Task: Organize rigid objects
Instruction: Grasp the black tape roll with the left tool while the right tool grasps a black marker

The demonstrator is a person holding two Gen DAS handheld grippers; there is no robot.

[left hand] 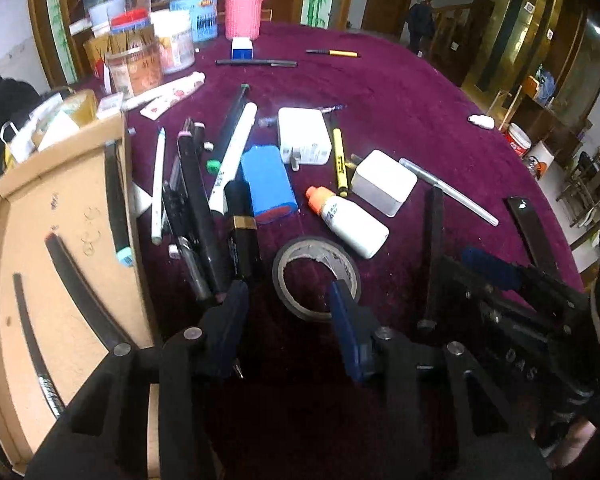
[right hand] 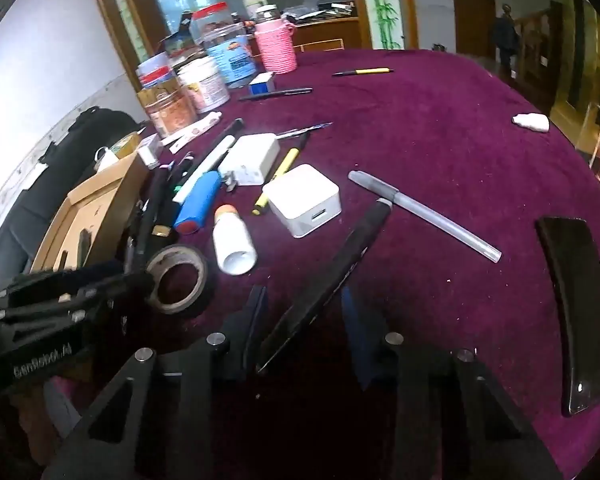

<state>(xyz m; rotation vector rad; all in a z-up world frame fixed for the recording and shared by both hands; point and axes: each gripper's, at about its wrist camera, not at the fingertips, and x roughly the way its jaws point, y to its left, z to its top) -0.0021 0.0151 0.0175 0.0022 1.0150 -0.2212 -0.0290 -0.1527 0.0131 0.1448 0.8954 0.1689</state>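
Note:
My left gripper (left hand: 288, 308) is open over the purple table, its right finger above a roll of black tape (left hand: 316, 278). Left of it a cardboard box (left hand: 28, 272) holds black pens. A pile of pens and markers (left hand: 196, 208), a blue battery pack (left hand: 268, 184), two white chargers (left hand: 304, 136) (left hand: 384, 182) and a white bottle (left hand: 350, 222) lie ahead. My right gripper (right hand: 304, 312) is open around the near end of a long black pen (right hand: 340, 264), not closed on it. A grey marker (right hand: 424, 216) and a black case (right hand: 578, 312) lie to its right.
Jars, tubs and a pink knitted flask (left hand: 242, 12) stand at the table's far left. A yellow pen (left hand: 332, 53), a black pen (left hand: 256, 63) and a small white bottle (left hand: 481, 121) lie farther out. The right gripper's body (left hand: 520, 304) is close beside the left one.

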